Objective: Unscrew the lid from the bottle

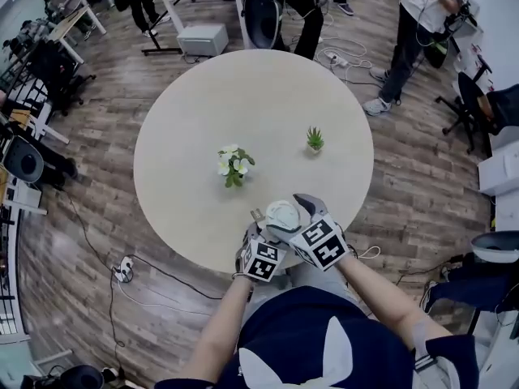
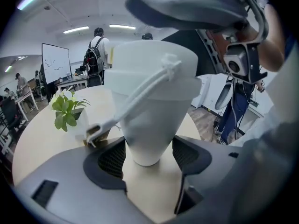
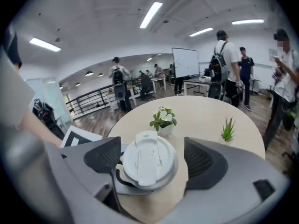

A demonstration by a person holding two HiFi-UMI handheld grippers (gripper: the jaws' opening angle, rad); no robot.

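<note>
A white bottle (image 2: pixel 152 101) with a tapered body and a carry strap (image 2: pixel 140 93) hangs over the round table's near edge. My left gripper (image 2: pixel 148 155) is shut on its narrow lower part, with both pads against the sides. The bottle's white flip-top lid (image 3: pixel 147 167) (image 1: pixel 282 214) faces up. My right gripper (image 3: pixel 153 161) stands over it with the lid between its pads, the right pad a little clear of the rim, so it is open. In the head view the left gripper (image 1: pixel 264 227) and the right gripper (image 1: pixel 298 211) meet at the bottle.
On the round beige table (image 1: pixel 203 120) stand a small pot of white flowers (image 1: pixel 233 166) and a tiny green plant (image 1: pixel 315 139), both beyond the bottle. People (image 1: pixel 418 23), desks and chairs stand around the wooden floor. A cable and power strip (image 1: pixel 123 269) lie left of me.
</note>
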